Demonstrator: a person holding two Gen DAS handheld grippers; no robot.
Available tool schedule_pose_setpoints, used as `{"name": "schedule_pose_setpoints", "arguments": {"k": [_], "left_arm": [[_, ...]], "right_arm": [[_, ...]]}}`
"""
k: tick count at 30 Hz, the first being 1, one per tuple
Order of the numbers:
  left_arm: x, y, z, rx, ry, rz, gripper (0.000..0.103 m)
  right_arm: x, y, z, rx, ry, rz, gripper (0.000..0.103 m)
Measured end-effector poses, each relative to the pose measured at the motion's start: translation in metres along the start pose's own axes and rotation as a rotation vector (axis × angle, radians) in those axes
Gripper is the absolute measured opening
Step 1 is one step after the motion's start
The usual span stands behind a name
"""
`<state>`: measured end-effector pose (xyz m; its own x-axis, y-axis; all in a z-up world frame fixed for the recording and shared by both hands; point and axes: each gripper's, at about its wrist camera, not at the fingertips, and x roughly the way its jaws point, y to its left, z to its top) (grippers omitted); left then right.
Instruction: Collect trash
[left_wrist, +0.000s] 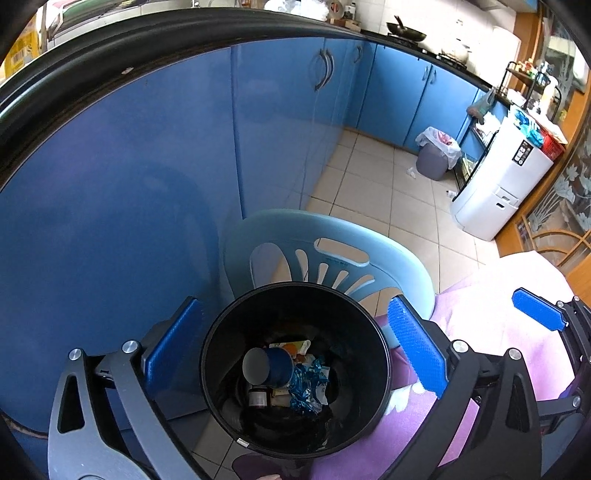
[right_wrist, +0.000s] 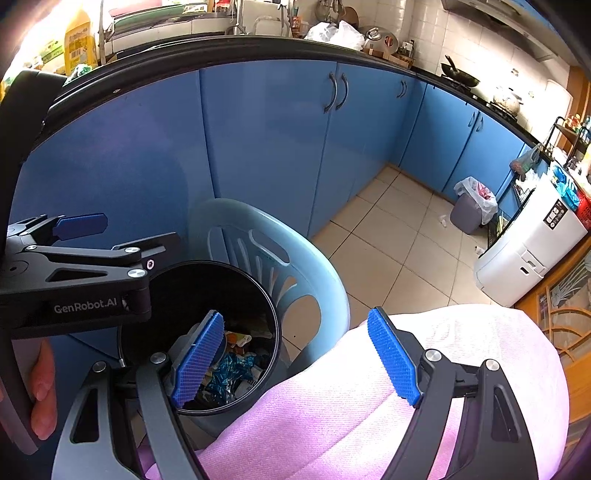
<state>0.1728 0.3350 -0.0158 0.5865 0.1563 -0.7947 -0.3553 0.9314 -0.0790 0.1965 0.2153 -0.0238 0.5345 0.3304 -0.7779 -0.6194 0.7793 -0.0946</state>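
A black round trash bin stands on a pale blue plastic chair. Inside lie a blue cup, a crumpled blue foil wrapper, a small jar and other scraps. My left gripper hangs open and empty directly above the bin's mouth. My right gripper is open and empty, its left pad over the bin, its right pad over a pink cloth. The left gripper shows in the right wrist view above the bin.
Blue kitchen cabinets stand close behind the chair under a black counter edge. The pink cloth covers a surface at right. On the tiled floor farther off stand a grey bin with a white bag and a white appliance.
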Motion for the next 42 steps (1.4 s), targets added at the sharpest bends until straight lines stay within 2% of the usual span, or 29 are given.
{"name": "schedule_pose_setpoints", "arguments": {"k": [7, 14, 42], "left_arm": [[-0.0044, 0.0010, -0.0049, -0.007, -0.016, 0.014, 0.100], [-0.0028, 0.0042, -0.0040, -0.018, 0.011, 0.002, 0.100], [-0.0019, 0.0069, -0.0042, -0.024, 0.018, 0.011, 0.100]], "right_arm": [[-0.0023, 0.0015, 0.0006, -0.006, -0.002, -0.003, 0.078], [-0.0037, 0.0017, 0.0008, -0.008, -0.005, -0.008, 0.078], [-0.0065, 0.0017, 0.0009, -0.007, -0.007, -0.017, 0.078]]}}
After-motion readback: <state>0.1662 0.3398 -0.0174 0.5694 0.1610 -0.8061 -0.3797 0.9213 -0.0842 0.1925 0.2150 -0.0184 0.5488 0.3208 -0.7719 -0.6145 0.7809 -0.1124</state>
